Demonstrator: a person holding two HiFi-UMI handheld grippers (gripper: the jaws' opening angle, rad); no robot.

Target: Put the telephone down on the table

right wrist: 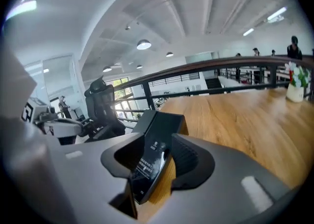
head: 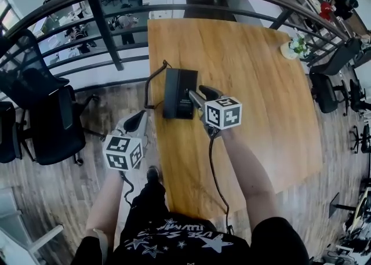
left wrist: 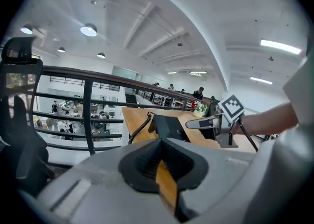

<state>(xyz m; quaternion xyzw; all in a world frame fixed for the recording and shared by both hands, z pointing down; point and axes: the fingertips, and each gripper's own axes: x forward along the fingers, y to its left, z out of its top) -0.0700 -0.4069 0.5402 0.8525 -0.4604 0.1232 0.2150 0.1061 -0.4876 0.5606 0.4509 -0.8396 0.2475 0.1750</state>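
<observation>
Black phone (head: 178,93) at the bench's (head: 249,84) left edge, between the right claw's (head: 197,94) jaws.
The right gripper view shows that claw closing round the phone, not clearly gripping. The head view adds the cord (head: 152,81) and the left claw (head: 138,120) off the bench, narrowly spread, empty.

The worktop (head: 261,113) is smooth wood, light brown with thin lines in it, and a little shiny; the telephone (right wrist: 153,152) is black plastic, glossy on its flat side; its curly cord (left wrist: 139,129) looks like black rubbery plastic; the left gripper (left wrist: 162,169) has a dull grey plastic shell; its fingers (left wrist: 141,161) wear black ribbed pads that look rough; the railing (head: 107,29) has dark painted metal bars; the floor (head: 46,200) is streaky wood planks; the chair (head: 55,124) looks like black cloth.
</observation>
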